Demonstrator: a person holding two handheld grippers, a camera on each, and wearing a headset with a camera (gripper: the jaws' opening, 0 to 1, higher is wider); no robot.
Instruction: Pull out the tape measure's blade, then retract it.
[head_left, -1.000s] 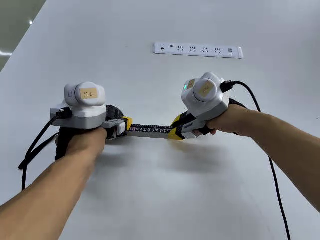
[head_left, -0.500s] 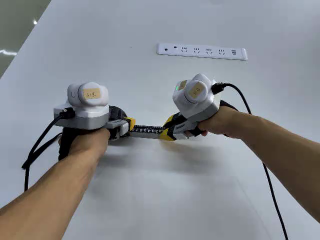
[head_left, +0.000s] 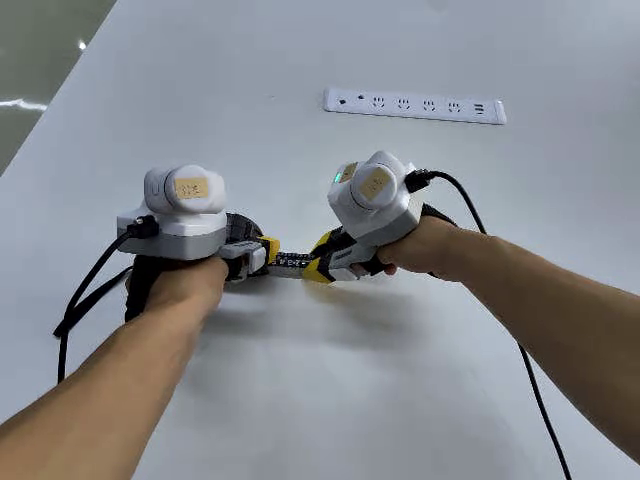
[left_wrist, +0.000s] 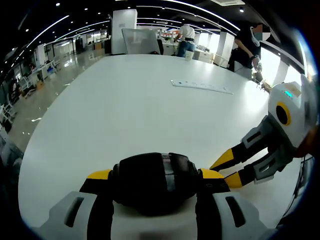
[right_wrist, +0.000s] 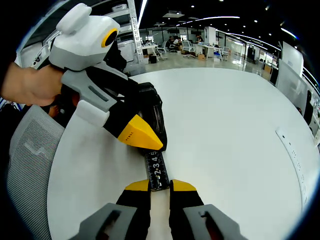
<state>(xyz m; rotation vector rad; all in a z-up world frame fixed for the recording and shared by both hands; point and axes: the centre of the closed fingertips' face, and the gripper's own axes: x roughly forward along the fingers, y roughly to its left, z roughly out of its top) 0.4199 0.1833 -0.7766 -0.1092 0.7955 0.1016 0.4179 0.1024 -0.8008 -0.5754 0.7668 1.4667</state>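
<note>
My left gripper (head_left: 262, 253) is shut on the black tape measure case (left_wrist: 155, 181), which sits between its yellow-tipped jaws just above the white table. A short stretch of blade (right_wrist: 155, 168) with printed numbers runs from the case (right_wrist: 150, 112) to my right gripper (right_wrist: 160, 186), which is shut on the blade's end. In the head view the blade (head_left: 291, 262) spans the small gap between the left gripper and the right gripper (head_left: 316, 268). The right gripper (left_wrist: 231, 169) enters the left gripper view from the right.
A white power strip (head_left: 414, 104) lies on the white table (head_left: 300, 380) beyond the grippers, also seen as a power strip (left_wrist: 201, 86) in the left gripper view. Black cables trail from both grippers. People stand in the office background.
The right gripper has moved left toward the left gripper, and the exposed blade between them has grown shorter. The left gripper holds the case in place.
</note>
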